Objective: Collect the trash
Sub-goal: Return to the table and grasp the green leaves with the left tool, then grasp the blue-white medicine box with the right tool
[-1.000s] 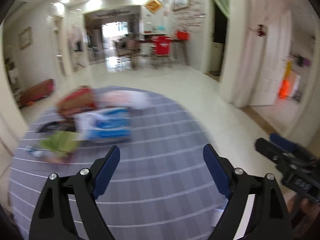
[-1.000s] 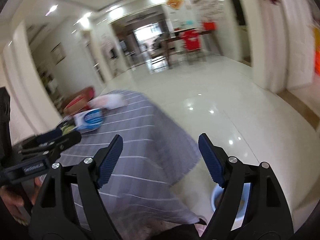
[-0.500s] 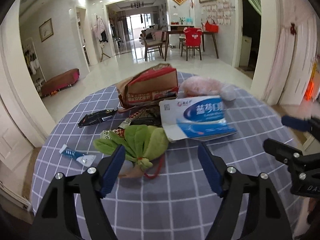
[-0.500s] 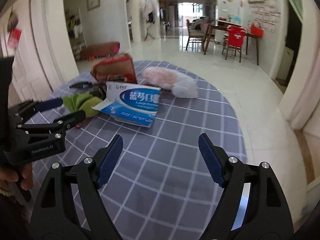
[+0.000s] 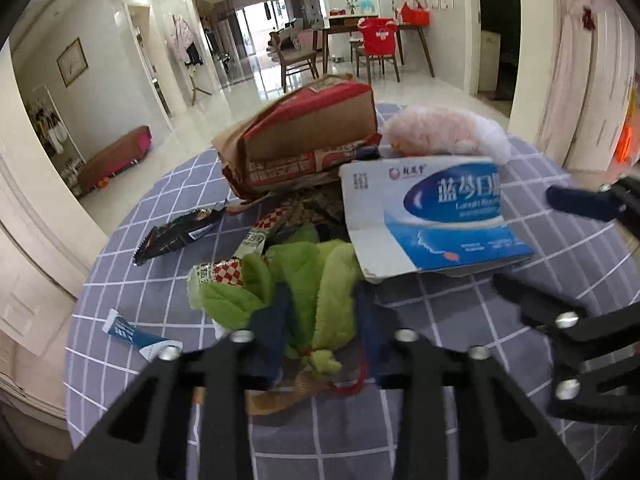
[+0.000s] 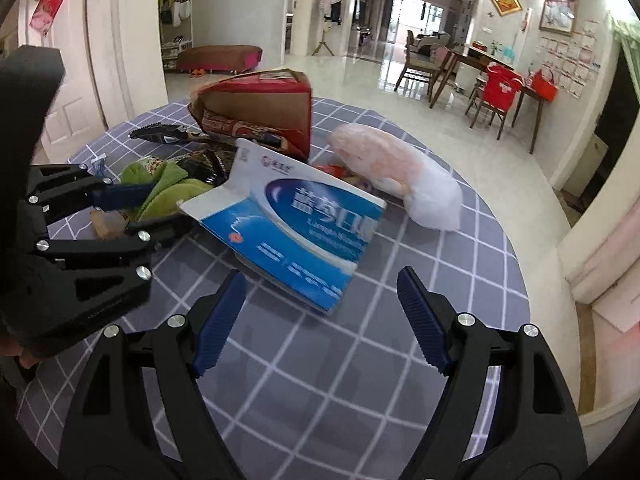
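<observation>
A pile of trash lies on a round table with a grey checked cloth (image 5: 440,420). My left gripper (image 5: 320,336) has its blue fingers closed around a green plush leafy thing (image 5: 320,280), also seen in the right wrist view (image 6: 168,188). A blue and white cardboard box (image 5: 436,216) lies right of it. My right gripper (image 6: 320,316) is open and empty, just in front of that box (image 6: 304,224). A red and brown paper bag (image 5: 304,136) stands behind. A pink and white plastic bag (image 6: 392,172) lies at the back right.
A black snack wrapper (image 5: 176,236), a red checked wrapper (image 5: 224,272) and a small blue sachet (image 5: 132,336) lie left of the pile. The table edge (image 6: 528,280) drops to a tiled floor on the right. Dining chairs (image 6: 496,96) stand far behind.
Both grippers came down toward the table from a blurred sweep. My left gripper moved in and narrowed its fingers around the green plush thing. My right gripper neared the blue box, still open.
</observation>
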